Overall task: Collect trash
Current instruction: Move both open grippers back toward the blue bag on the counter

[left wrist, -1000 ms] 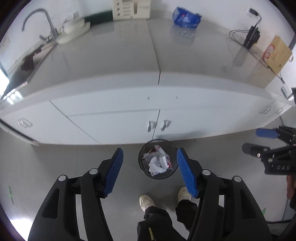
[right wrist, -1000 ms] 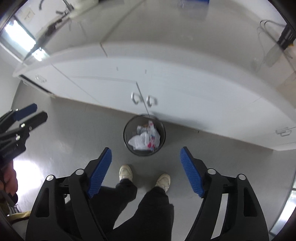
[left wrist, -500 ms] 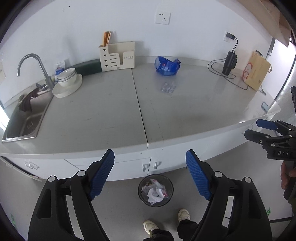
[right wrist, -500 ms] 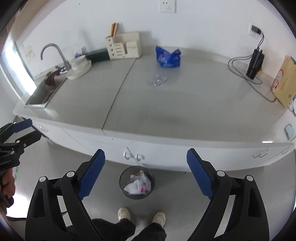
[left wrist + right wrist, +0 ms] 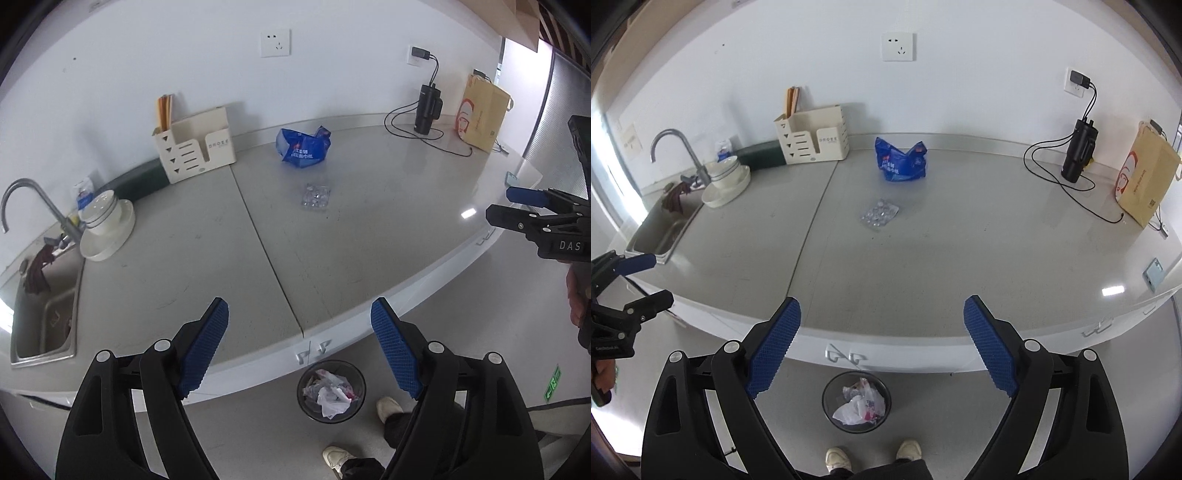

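Note:
A crumpled blue packet (image 5: 303, 147) (image 5: 901, 162) sits near the back of the grey countertop (image 5: 207, 236) (image 5: 960, 258). In front of it lies a clear blister pack (image 5: 316, 195) (image 5: 880, 214). On the floor below the counter's edge stands a black mesh bin (image 5: 331, 391) (image 5: 856, 402) with crumpled wrappers inside. My left gripper (image 5: 300, 314) hangs open above the counter's front edge, nothing between its blue pads. My right gripper (image 5: 882, 306) is open and empty too, well short of the litter. Each view shows the other gripper at its side: the right gripper (image 5: 500, 204), the left gripper (image 5: 661, 277).
A steel sink (image 5: 40, 325) with a tap and stacked white bowls (image 5: 107, 225) is at the left. A cream organiser (image 5: 812, 136) stands at the wall. A black tumbler (image 5: 1078, 151) with cables, a brown paper bag (image 5: 1145, 181) and a phone (image 5: 1152, 275) are at the right. The person's shoes (image 5: 871, 454) stand by the bin.
Both grippers have risen from low over the bin to above the countertop, tilting up so the whole counter shows. Both sets of jaws stand wider than a second ago.

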### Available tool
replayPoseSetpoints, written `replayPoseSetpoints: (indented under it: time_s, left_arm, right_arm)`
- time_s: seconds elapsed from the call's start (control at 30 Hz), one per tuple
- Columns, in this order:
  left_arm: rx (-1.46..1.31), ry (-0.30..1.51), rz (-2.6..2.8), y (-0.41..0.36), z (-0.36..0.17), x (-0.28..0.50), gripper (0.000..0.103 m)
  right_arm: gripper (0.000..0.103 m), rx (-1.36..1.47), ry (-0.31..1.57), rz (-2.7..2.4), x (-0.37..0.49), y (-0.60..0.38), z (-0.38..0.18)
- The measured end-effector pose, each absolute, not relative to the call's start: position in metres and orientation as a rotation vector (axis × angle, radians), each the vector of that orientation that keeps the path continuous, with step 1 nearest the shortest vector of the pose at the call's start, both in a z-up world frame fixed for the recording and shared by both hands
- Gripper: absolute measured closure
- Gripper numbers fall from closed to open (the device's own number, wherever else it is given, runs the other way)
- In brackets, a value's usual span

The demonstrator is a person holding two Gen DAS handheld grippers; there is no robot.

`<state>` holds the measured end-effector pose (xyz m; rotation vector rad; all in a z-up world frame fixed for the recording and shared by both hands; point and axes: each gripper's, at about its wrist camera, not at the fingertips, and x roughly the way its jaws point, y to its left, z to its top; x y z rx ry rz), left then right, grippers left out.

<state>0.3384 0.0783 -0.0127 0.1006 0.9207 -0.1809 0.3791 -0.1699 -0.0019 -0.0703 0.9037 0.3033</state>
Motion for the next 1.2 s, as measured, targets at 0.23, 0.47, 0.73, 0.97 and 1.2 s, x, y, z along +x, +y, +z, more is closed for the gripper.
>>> replayPoseSetpoints:
  time_s: [0.23,0.47,0.73,0.97,1.2]
  left_arm:
    - [0.100,0.931,-0.197,0.061,-0.033,0.411,0.024]
    - [0.000,0.952,-0.144,0.049,-0.061,0.503,0.024]
    - [-0.112,1.036,-0.087,0.031,-0.095,0.587,0.024]
    - [-0.052,1.096,-0.073,0.011,-0.117,0.629,0.024]
    - [-0.059,1.154,-0.077,0.006,-0.137,0.665,0.024]
  right_arm:
    - [0.012,-0.071,0.920,0.316,0.447,-0.181,-0.012]
    - [0.012,-0.088,0.923,0.375,0.561,-0.201,-0.026]
    - [0.012,-0.138,0.955,0.496,0.682,-0.200,-0.041]
    - [0.012,-0.126,0.990,0.556,0.748,-0.184,-0.060]
    - [0.012,-0.138,1.040,0.564,0.802,-0.162,-0.084]
